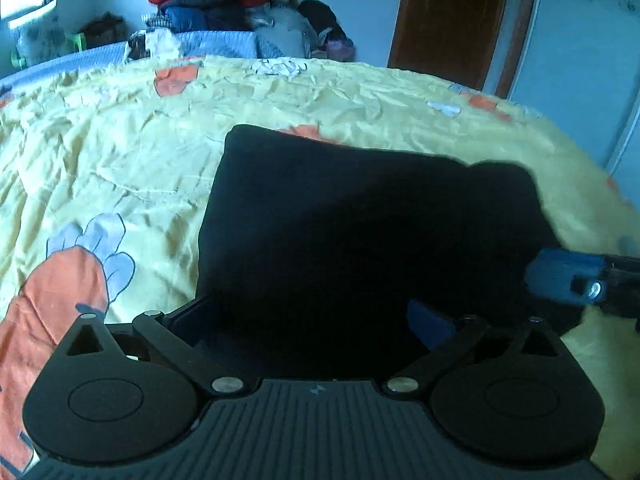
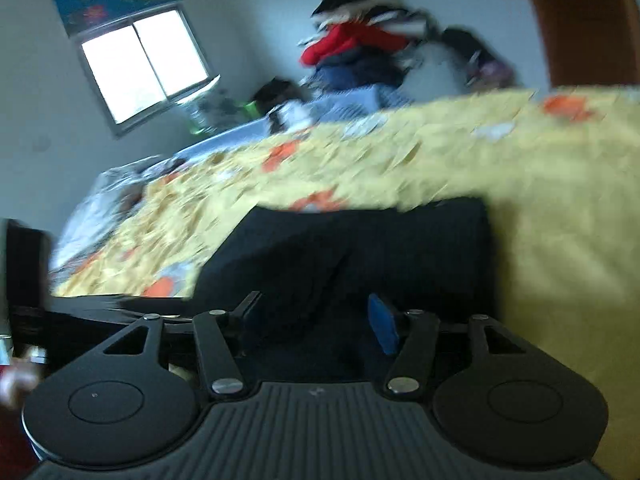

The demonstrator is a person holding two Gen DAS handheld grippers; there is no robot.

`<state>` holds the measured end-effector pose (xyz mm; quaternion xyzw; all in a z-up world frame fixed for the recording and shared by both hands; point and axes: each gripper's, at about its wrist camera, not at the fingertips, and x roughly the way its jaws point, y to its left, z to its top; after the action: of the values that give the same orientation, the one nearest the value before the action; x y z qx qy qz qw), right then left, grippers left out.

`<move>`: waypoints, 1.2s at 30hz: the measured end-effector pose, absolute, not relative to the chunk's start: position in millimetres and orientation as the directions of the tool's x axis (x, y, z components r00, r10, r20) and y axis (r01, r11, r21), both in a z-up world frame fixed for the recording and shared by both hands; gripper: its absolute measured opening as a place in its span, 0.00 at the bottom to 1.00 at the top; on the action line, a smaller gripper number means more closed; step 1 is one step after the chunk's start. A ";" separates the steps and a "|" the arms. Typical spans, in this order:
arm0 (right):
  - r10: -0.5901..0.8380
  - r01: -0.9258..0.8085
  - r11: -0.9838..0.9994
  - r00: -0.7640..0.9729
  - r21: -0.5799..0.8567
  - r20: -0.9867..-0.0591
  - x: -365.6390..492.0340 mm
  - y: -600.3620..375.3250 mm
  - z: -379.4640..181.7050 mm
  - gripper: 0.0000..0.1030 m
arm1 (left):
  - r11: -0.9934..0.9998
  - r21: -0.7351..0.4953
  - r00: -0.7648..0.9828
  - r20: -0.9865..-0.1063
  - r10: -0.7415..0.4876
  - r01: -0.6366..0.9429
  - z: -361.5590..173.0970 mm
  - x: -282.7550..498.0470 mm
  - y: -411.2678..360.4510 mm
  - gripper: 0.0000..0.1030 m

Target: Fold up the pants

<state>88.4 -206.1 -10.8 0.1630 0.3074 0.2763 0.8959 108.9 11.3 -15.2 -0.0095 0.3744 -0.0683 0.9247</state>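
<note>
- The bed (image 1: pixel 120 152), under a crumpled yellow cover printed with orange carrots, fills both views.
- The pants (image 1: pixel 340 220), black and folded into a compact rectangle, lie flat on the bed cover, just ahead of both grippers.
- A clothes pile (image 1: pixel 224 4) topped with a red garment sits well beyond the pants at the far end of the bed.
- The left gripper (image 1: pixel 316 320) is levelled low over the near edge of the pants, jaws spread wide with nothing between them.
- The right gripper (image 2: pixel 316 320) points along the pants from their right side, tilted, jaws also apart and empty; its blue fingertip (image 1: pixel 560 276) shows beside the pants in the left wrist view.
</note>
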 end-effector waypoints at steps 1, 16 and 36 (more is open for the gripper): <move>0.571 -0.373 0.815 0.648 0.445 -0.504 95.8 -201.8 -20.2 0.55 | 0.992 -0.057 0.716 -0.687 -0.123 0.115 -13.9 107.3 7.3 1.00; 0.375 -0.328 0.926 0.755 0.186 -0.538 59.5 -156.5 -15.9 0.84 | 0.999 0.033 0.757 -0.653 -0.011 0.044 -7.2 86.4 -6.3 1.00; 0.295 -0.238 0.955 0.728 0.175 -0.619 21.6 -142.2 -12.1 1.00 | 0.999 0.035 0.763 -0.647 0.011 0.015 3.1 42.8 -0.1 1.00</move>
<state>21.6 -142.2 -12.1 0.0419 0.3397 0.1433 0.9286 42.8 -0.1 3.1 0.0191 0.3446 -0.0010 0.9386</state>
